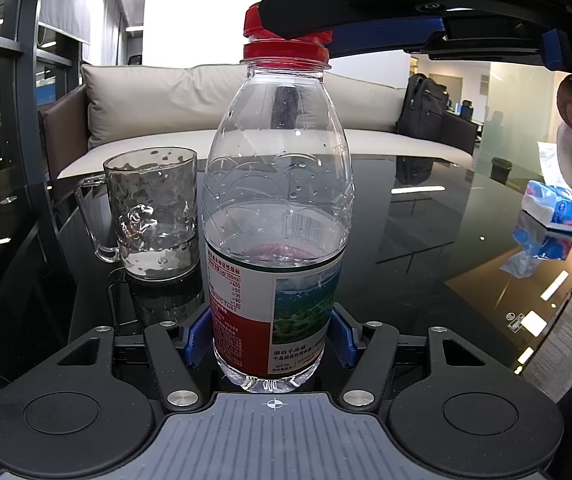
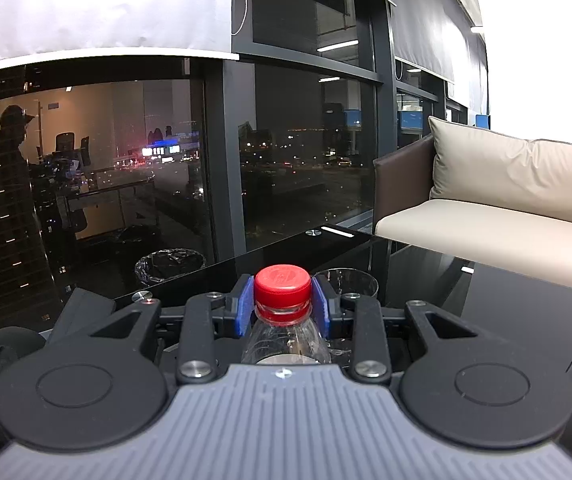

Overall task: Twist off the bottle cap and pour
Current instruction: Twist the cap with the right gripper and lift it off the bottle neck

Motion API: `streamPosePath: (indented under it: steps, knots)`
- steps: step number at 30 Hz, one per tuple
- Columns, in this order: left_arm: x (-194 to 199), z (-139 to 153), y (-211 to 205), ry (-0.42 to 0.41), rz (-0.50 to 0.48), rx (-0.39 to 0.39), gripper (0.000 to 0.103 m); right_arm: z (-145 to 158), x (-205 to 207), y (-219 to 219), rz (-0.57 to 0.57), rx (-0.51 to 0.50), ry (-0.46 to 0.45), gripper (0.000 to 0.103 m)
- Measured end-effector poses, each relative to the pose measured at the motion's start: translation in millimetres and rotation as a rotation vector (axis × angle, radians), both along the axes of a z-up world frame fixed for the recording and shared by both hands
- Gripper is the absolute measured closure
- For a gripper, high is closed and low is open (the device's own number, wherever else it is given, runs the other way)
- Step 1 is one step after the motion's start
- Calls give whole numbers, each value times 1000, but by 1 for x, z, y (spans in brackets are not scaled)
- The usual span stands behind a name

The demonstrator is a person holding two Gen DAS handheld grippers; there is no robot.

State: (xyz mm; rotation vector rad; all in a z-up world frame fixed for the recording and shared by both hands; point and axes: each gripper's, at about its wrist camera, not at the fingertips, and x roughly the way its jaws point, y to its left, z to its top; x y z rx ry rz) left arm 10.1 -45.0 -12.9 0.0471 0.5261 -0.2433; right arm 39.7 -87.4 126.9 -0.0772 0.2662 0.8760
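Observation:
A clear plastic water bottle [image 1: 278, 200], about half full and with a white, red and green label, stands upright on the black glass table [image 1: 426, 248]. My left gripper [image 1: 272, 338] is shut on its lower body, blue pads against the label. The red cap [image 2: 283, 283] sits on the neck with my right gripper [image 2: 284, 306] shut on it, a blue pad on each side. In the left wrist view the right gripper [image 1: 298, 34] comes in from the upper right over the red cap [image 1: 286, 42]. A clear handled glass mug [image 1: 152, 212] with a little water stands left of the bottle.
A blue and white tissue pack [image 1: 552, 210] lies on the table to the right. A beige sofa [image 1: 226, 96] with a black backpack [image 1: 426, 108] stands behind the table. Dark windows [image 2: 126, 160] and a lined waste bin [image 2: 170, 266] lie beyond the table's edge.

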Motion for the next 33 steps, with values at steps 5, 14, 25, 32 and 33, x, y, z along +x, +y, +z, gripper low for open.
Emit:
streamPosePath:
  steps: [5, 14, 25, 32, 33]
  knots:
    - [1, 1, 2, 1, 1, -1, 47, 0, -2, -3, 3, 3, -6, 70]
    - [2, 1, 3, 1, 0, -1, 47, 0, -4, -7, 6, 7, -7, 70]
    - [4, 2, 5, 0, 0, 0, 47, 1, -5, -5, 9, 31, -11, 70]
    - [3, 1, 3, 2, 0, -1, 47, 2, -6, -4, 6, 27, -20, 70]
    - [4, 1, 4, 2, 0, -2, 47, 2, -6, -4, 6, 26, -22, 70]
